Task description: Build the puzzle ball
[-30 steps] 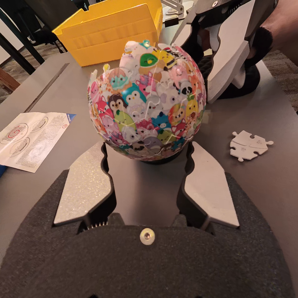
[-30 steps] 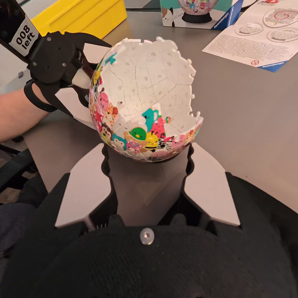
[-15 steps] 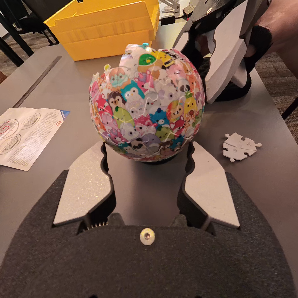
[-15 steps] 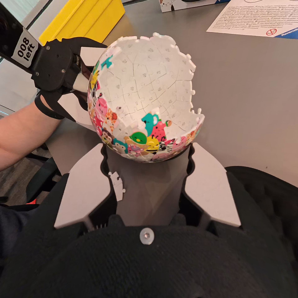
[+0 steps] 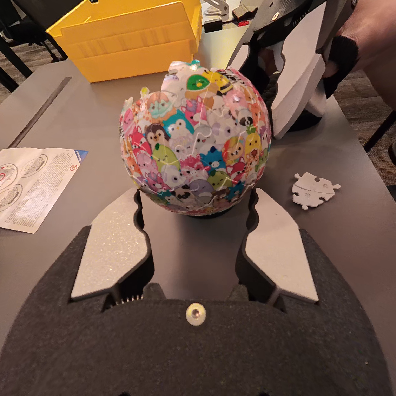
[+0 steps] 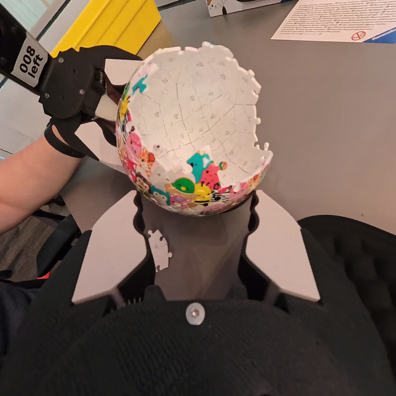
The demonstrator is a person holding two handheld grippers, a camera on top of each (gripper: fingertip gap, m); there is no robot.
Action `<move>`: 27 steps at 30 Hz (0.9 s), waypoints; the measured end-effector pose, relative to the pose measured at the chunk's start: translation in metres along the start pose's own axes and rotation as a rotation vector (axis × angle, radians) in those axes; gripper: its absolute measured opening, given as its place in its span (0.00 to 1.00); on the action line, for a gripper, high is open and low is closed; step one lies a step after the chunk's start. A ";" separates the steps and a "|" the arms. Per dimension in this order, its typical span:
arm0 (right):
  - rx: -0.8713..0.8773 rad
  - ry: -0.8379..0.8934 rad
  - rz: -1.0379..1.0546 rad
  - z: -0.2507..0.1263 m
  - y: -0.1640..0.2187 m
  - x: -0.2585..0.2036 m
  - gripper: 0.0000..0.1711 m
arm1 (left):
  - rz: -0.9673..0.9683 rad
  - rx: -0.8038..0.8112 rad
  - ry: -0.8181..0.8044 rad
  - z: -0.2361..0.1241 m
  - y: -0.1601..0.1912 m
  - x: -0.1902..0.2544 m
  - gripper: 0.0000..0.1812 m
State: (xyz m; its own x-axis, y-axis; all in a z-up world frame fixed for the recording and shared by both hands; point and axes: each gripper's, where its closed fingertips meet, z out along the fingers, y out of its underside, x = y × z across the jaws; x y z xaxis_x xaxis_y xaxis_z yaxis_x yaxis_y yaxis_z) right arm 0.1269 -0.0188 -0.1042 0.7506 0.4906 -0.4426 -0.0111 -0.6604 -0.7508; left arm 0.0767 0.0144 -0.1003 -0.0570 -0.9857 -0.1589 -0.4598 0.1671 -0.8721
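The puzzle ball (image 5: 195,141) is a partly built sphere printed with colourful cartoon animals, standing on a black ring stand (image 5: 205,215) on the grey table. The right wrist view shows its open side and white inner shell (image 6: 192,115) with a jagged rim. My left gripper (image 5: 196,194) is open and empty, its fingertips flanking the ball's lower front. My right gripper (image 6: 196,192) is open and empty on the opposite side, also low at the ball. Each gripper shows in the other's view, the right one (image 5: 300,122) and the left one (image 6: 111,107). A small white cluster of joined pieces (image 5: 312,190) lies face down beside the ball and also shows between my right fingers (image 6: 159,250).
A yellow plastic bin (image 5: 128,40) stands behind the ball. A folded instruction sheet (image 5: 36,182) lies at the table's left, also seen in the right wrist view (image 6: 334,21). The puzzle box (image 6: 235,6) stands at the far edge. A person's forearm (image 6: 27,171) holds the left gripper.
My right gripper has drawn back and up, bringing the loose white pieces into view between its fingers. My left gripper has shifted slightly. The ball has not moved.
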 end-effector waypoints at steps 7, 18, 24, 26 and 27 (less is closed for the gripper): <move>0.010 0.009 -0.022 -0.004 0.002 0.002 0.58 | 0.003 0.058 -0.028 -0.007 -0.005 -0.001 0.54; -0.004 -0.029 -0.452 -0.042 0.056 -0.039 0.48 | -0.126 -0.025 -0.003 -0.042 0.022 0.085 0.43; -0.134 -0.106 -0.503 -0.022 0.085 -0.053 0.36 | -0.017 -0.254 0.050 0.004 0.035 0.117 0.37; -0.162 -0.103 -0.510 -0.017 0.088 -0.054 0.35 | 0.013 -0.283 0.070 0.013 0.035 0.117 0.35; -0.178 -0.104 -0.518 -0.014 0.090 -0.055 0.35 | 0.018 -0.285 0.068 0.015 0.034 0.115 0.33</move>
State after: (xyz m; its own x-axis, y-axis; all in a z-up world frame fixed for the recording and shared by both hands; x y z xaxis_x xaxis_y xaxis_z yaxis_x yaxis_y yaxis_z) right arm 0.0938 -0.1127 -0.1406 0.5593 0.8240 -0.0902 0.4603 -0.3993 -0.7929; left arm 0.0678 -0.0928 -0.1553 -0.1228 -0.9834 -0.1334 -0.6877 0.1812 -0.7030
